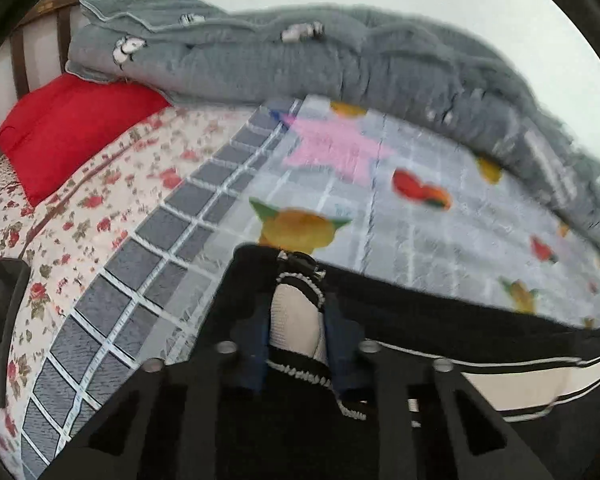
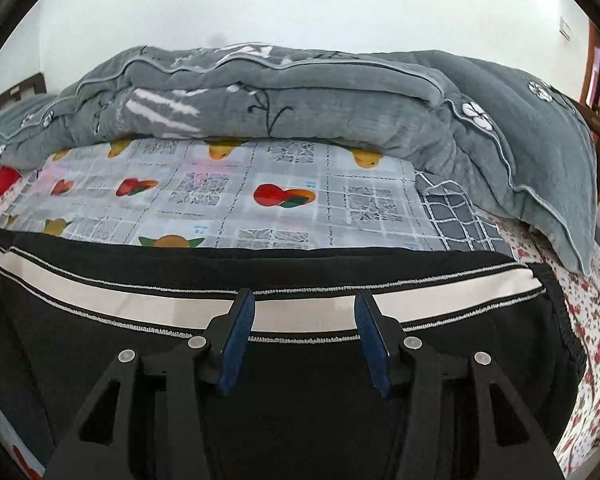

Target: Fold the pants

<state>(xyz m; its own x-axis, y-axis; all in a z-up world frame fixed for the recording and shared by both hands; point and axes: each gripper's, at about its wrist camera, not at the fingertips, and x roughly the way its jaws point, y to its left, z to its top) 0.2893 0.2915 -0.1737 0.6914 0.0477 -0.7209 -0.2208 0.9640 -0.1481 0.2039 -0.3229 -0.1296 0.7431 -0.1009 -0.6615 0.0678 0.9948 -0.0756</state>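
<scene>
Black pants (image 1: 420, 312) with a white side stripe (image 2: 140, 304) edged in thin white lines lie spread across the bed. In the left wrist view, my left gripper (image 1: 298, 308) is shut on a bunched fold of the pants; white and black fabric with a stitched hem sits pinched between the blue pads (image 1: 260, 352). In the right wrist view the pants (image 2: 80, 340) fill the lower half. My right gripper (image 2: 304, 296) stands open just above them, its blue pads (image 2: 236, 344) wide apart over the white stripe with nothing pinched.
A fruit-print checked sheet (image 2: 220, 200) covers the bed beyond the pants, over a floral bedsheet (image 1: 60, 240). A rolled grey quilt (image 2: 300, 96) runs along the far side by the wall. A red pillow (image 1: 72, 128) lies near the wooden headboard (image 1: 40, 20). A dark object (image 1: 4, 320) sits at the left.
</scene>
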